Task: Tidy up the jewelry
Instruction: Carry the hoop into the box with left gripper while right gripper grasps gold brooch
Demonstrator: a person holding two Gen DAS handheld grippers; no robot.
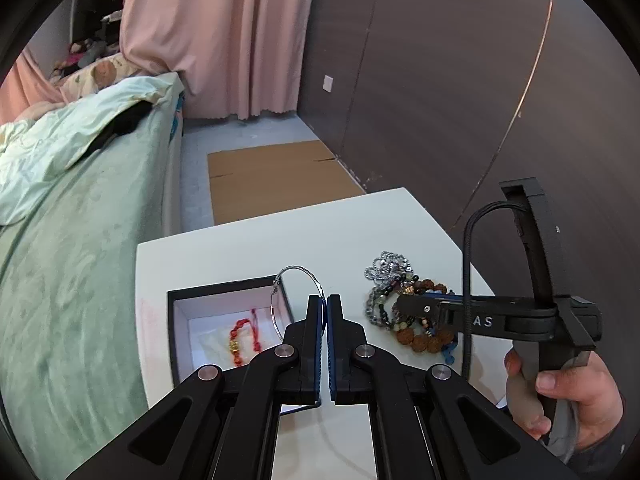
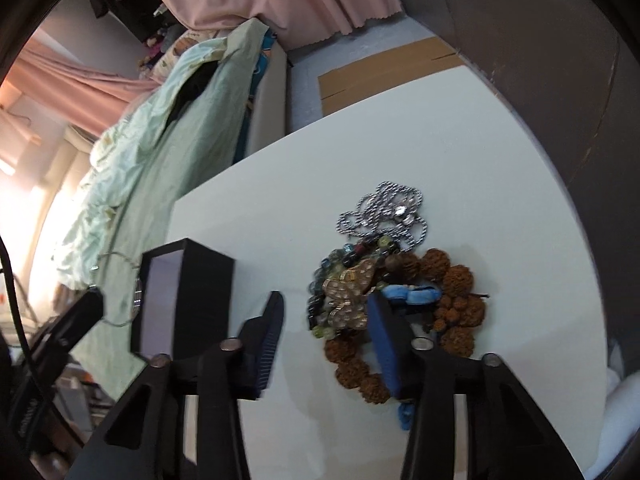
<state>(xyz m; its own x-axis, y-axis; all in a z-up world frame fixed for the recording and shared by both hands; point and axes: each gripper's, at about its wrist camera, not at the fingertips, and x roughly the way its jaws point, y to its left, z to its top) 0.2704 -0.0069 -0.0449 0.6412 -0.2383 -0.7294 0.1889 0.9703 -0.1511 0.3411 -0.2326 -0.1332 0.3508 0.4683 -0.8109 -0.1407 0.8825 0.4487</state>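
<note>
My left gripper [image 1: 324,300] is shut on a thin silver hoop bangle [image 1: 298,270], held over the right wall of a black box [image 1: 228,286] with a white lining. A red and gold bracelet [image 1: 240,340] lies inside the box. My right gripper [image 2: 326,320] is open, low over a pile of jewelry [image 2: 400,280]: brown seed beads [image 2: 456,280], a gold butterfly piece [image 2: 352,292], dark glass beads, a silver chain [image 2: 384,208] and a blue cord. In the left wrist view the right gripper [image 1: 404,306] reaches into the pile [image 1: 404,300] from the right.
The white table [image 1: 320,224] stands beside a bed with green bedding [image 1: 80,220] on the left. A dark wall [image 1: 460,80] is on the right. Flat cardboard [image 1: 276,176] lies on the floor beyond the table. Pink curtains hang behind.
</note>
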